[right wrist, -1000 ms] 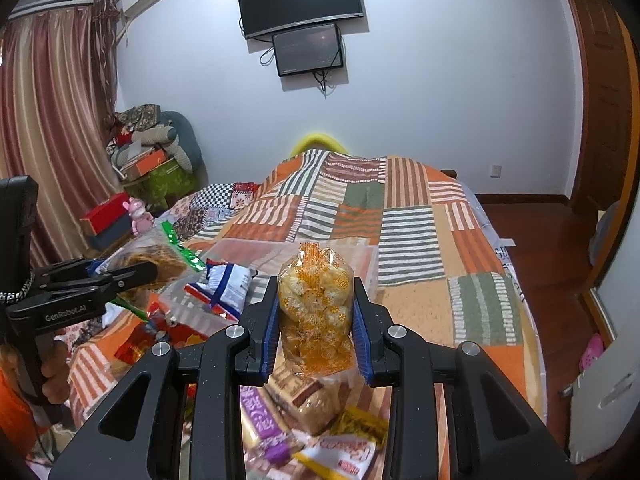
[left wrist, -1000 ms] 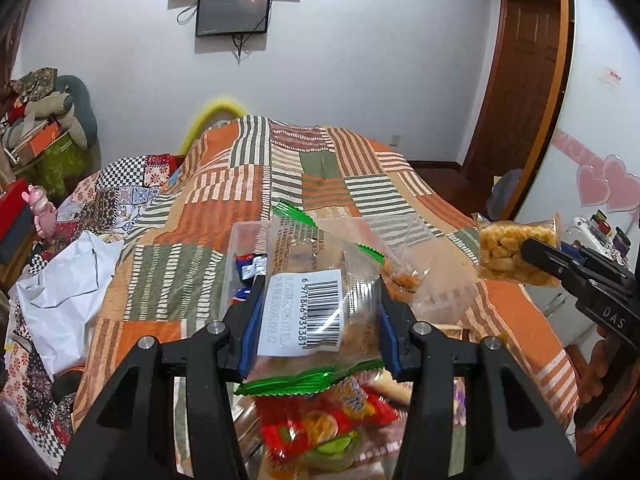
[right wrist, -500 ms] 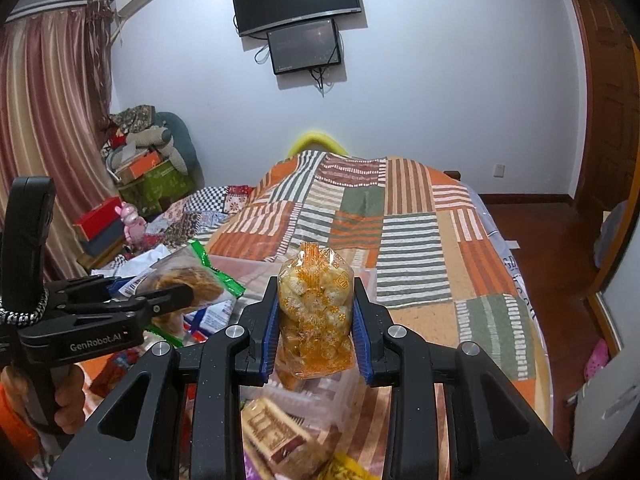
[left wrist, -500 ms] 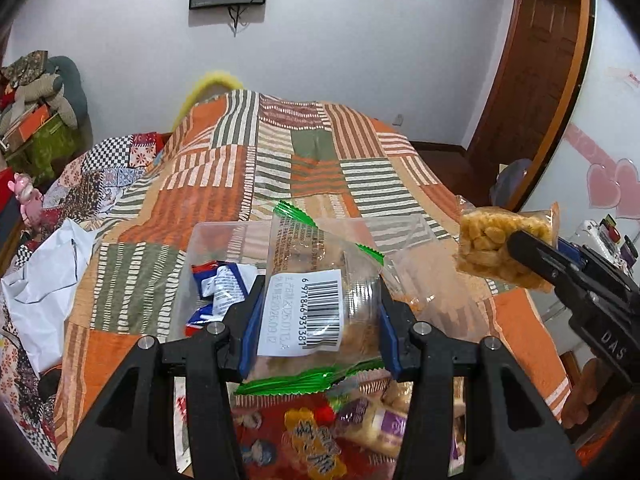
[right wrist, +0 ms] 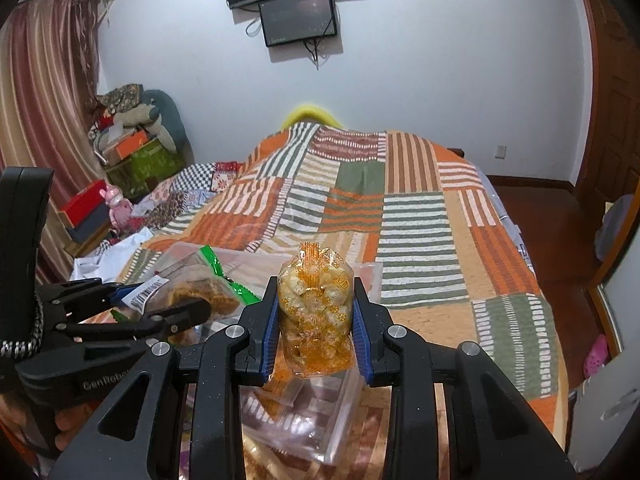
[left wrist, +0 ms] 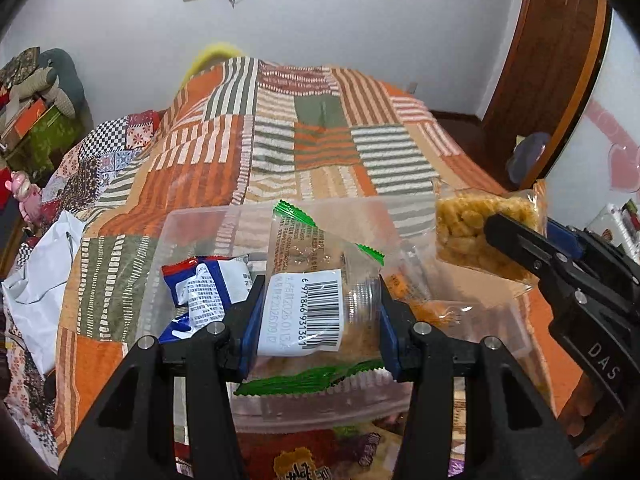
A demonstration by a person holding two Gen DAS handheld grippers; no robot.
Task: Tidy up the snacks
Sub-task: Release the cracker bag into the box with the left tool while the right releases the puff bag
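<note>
Gripping clear green-edged snack packet [left wrist: 316,292]

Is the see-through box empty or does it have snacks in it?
Not empty. Through the clear box you can see a blue-and-white packet lying inside and a small orange packet in another part.
</note>
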